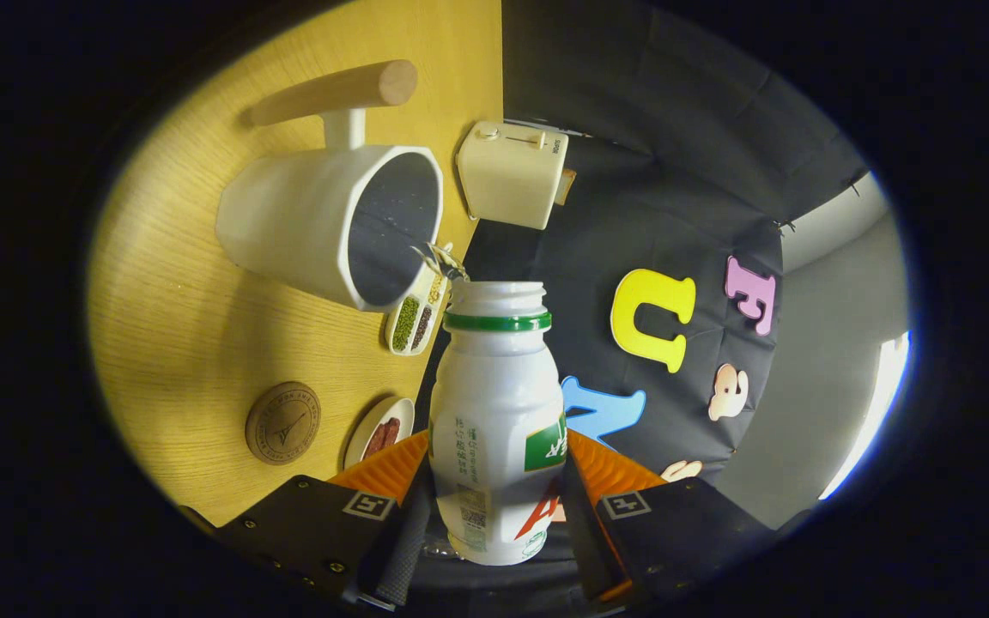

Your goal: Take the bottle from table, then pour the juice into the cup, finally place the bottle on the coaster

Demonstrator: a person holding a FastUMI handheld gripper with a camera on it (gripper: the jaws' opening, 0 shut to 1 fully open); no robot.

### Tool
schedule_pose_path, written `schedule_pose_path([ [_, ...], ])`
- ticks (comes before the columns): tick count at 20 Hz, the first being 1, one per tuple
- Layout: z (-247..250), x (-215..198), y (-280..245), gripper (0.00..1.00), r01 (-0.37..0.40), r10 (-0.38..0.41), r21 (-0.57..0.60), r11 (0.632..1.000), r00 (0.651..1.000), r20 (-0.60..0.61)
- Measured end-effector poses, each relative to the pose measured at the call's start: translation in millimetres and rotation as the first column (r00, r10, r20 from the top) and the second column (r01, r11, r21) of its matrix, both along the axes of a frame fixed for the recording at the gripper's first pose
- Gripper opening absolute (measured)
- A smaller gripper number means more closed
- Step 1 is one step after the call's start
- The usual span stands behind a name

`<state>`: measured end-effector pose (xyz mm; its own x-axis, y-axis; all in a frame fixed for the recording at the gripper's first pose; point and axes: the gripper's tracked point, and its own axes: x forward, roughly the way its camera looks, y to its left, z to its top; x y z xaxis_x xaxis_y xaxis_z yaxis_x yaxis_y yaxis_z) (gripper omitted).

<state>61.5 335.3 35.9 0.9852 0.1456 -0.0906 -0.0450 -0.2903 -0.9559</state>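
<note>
My gripper [494, 493] is shut on a white plastic bottle [494, 412] with a green neck ring and no cap. I am rolled onto my side, so the wooden table [194, 343] stands like a wall beside me. The bottle's open mouth points at the rim of a white cup [323, 223] with a long wooden handle [336, 93]. A thin stream of liquid [441, 259] runs from the bottle's mouth into the cup's dark inside. A round brown coaster [283, 422] lies on the table, near my fingers and short of the cup.
A cream toaster [512, 172] stands beyond the cup at the table's edge. A narrow white dish of beans [414, 322] lies between the cup and the bottle. A small round plate with reddish pieces [379, 432] sits beside the coaster.
</note>
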Motion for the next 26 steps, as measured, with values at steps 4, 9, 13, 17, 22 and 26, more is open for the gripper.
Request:
schedule_pose_path([
  [4,4,0,0,0.72,-0.003,0.003,-0.021,1.000,1.000,0.018],
  [9,10,1,1,0.72,-0.008,0.009,-0.046,0.999,0.999,0.035],
  [13,14,1,3,0.72,-0.014,0.017,-0.070,0.997,0.999,0.046],
  [17,12,3,3,0.72,-0.013,0.018,-0.092,0.996,0.999,0.050],
  [22,10,3,4,0.72,-0.020,0.029,-0.141,0.990,0.997,0.065],
  [26,6,4,5,0.72,-0.020,0.031,-0.164,0.986,0.997,0.066],
])
